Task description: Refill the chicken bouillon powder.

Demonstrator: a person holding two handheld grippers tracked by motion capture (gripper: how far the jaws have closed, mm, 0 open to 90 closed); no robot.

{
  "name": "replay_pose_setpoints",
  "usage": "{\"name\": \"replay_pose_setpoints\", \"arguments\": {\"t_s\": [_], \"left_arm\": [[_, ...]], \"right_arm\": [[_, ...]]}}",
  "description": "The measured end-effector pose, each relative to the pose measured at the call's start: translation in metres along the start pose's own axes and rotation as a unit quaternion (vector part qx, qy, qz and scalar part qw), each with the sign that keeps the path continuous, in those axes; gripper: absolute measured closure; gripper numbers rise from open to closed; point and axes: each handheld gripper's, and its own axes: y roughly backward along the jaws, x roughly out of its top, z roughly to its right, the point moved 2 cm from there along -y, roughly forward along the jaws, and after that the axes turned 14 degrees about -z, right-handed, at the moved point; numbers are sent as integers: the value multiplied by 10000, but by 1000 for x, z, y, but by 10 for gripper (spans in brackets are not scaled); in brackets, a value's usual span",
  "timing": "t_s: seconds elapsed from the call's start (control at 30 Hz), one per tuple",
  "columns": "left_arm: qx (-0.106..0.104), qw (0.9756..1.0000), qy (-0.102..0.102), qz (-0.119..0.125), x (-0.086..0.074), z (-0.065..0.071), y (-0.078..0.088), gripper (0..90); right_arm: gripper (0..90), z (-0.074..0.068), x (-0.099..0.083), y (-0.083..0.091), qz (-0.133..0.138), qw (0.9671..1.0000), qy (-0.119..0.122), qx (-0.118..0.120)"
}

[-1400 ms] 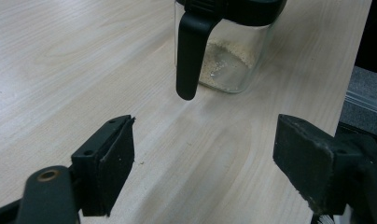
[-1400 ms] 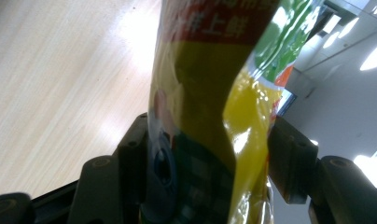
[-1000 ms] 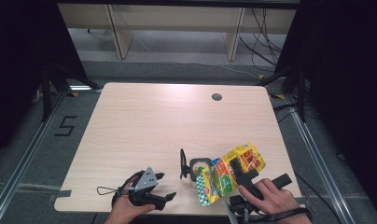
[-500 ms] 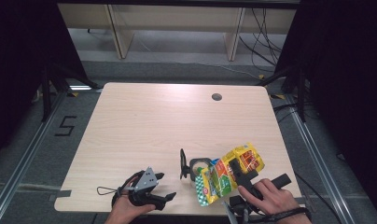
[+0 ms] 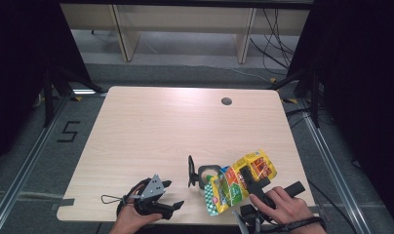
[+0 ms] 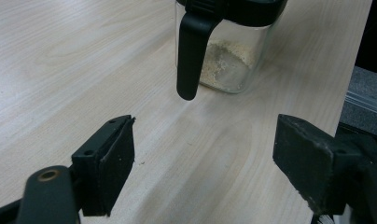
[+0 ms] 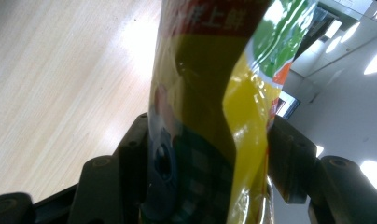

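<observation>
A yellow and green printed bag hangs tilted over a small clear jar near the table's front edge. My right gripper is shut on the bag, and in the right gripper view its jaws press both sides of the bag. The jar holds some pale powder, and its black flip lid hangs open on the left side. My left gripper rests low at the front left, open with nothing between its fingers, pointing at the jar from a short way off.
A round cable hole sits at the back right of the wooden table. The front edge runs just under both hands. Shelving legs and cables lie on the floor beyond the table.
</observation>
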Motion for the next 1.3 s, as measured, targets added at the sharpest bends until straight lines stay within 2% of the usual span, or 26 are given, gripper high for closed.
{"name": "replay_pose_setpoints", "arguments": {"t_s": [0.03,0.07,0.1,0.13,0.17,0.2,0.23,0.27,0.53,0.57,0.63,0.67,0.7,0.83,0.87,0.9,0.93,0.97,1.0,1.03,1.07,1.1,1.13,1.17,1.2,1.3], "left_arm": [[-3,10000,-6,-6,0,0,0,204],[-2,10000,-8,-5,0,0,0,204],[6,10000,-5,-16,0,0,0,204],[-2,10000,-3,2,0,0,0,204],[-1,10000,-5,-4,0,0,0,204],[18,10000,-8,-34,0,0,1,204],[15,10000,-4,-29,0,0,1,204],[16,10000,-5,-25,0,0,1,204],[22,10000,23,-15,0,1,1,204],[21,10000,24,-19,0,1,1,204],[11,10000,-5,-26,0,0,1,204],[16,10000,-7,-28,0,0,1,204],[18,10000,-8,-32,0,0,1,204],[16,10000,-1,-16,0,0,1,204],[52,10000,-2,-22,0,0,1,204],[23,10000,30,-13,0,1,1,204],[24,10000,30,-17,0,1,1,205],[27,10000,-1,-30,0,0,1,205],[15,10000,-8,-27,0,0,1,204],[26,10000,-27,-53,0,0,1,205],[31,9999,-79,-57,0,0,1,205],[20,10000,-6,-25,0,0,1,205],[16,10000,-1,-22,0,0,1,205],[20,10000,-5,-19,0,0,1,205],[40,10000,-25,-14,0,0,1,205],[25,10000,20,-20,0,1,1,205]], "right_arm": [[425,0,0,0,1,10000,1,0],[425,2,-1,-1,50,9998,169,-75],[425,2,0,-1,75,9997,175,-146],[426,0,1,1,15,10000,14,-90],[426,2,1,0,63,9997,188,-157],[426,1,2,2,31,10000,23,-79],[426,1,2,2,52,9999,19,-93],[426,4,2,1,96,9996,204,-170],[426,3,1,2,96,9996,190,-169],[426,2,1,3,30,9999,78,-119],[426,5,-1,3,51,9996,164,-202],[426,3,-1,4,12,9999,-14,-141],[426,5,-1,3,56,9997,165,-193],[431,-1,4,1,90,9999,-14,-67],[431,2,3,0,130,9996,180,-155],[432,3,2,1,105,9996,197,-165],[432,2,1,3,41,9999,25,-103],[433,4,0,2,83,9997,149,-188],[433,3,-1,3,52,9999,-31,-110],[433,5,-1,2,99,9997,126,-165],[433,2,-1,4,18,9999,-37,-101],[433,4,0,2,71,9997,168,-183],[434,1,2,2,52,10000,7,-67],[435,2,2,1,110,9997,163,-106],[436,0,2,1,87,10000,10,-30],[440,2,-1,2,28,10000,-4,-39]]}}
